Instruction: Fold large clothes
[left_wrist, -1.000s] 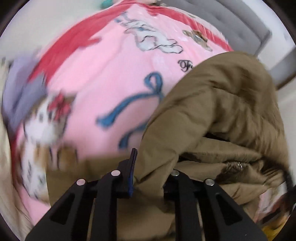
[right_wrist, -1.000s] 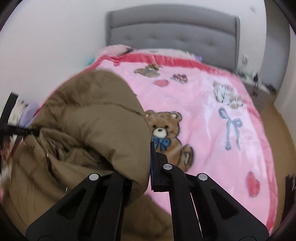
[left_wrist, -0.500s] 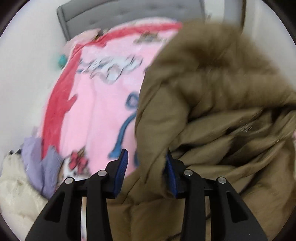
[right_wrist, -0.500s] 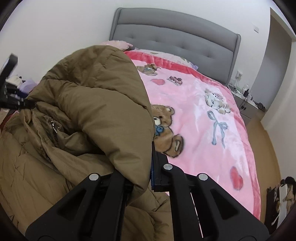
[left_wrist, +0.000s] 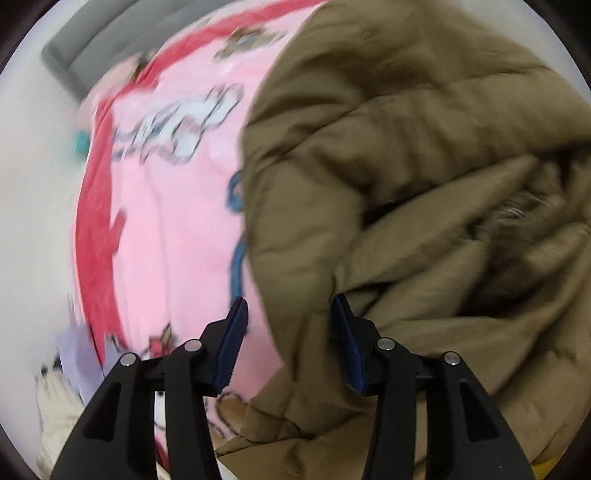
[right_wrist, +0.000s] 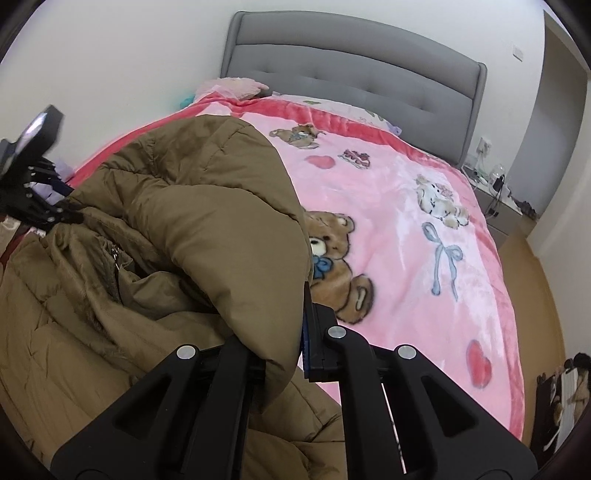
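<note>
A large olive-brown padded coat (right_wrist: 192, 229) lies bunched on the bed, folded over itself. It also fills the right of the left wrist view (left_wrist: 406, 177). My right gripper (right_wrist: 288, 332) is shut on a thick fold of the coat and holds it raised. My left gripper (left_wrist: 288, 332) is open, its blue-padded jaws apart on either side of a coat fold. The left gripper also shows at the left edge of the right wrist view (right_wrist: 33, 192), by the coat's far side.
The bed carries a pink bear-print blanket (right_wrist: 406, 229) with a red border. A grey padded headboard (right_wrist: 351, 74) stands at the back. A nightstand with cables (right_wrist: 495, 181) is on the right. Lilac and cream clothes (left_wrist: 62, 369) lie at the bed's left edge.
My left gripper has opened from shut on the coat and its jaws have spread wider. My right gripper has kept its hold and lifted the coat fold higher.
</note>
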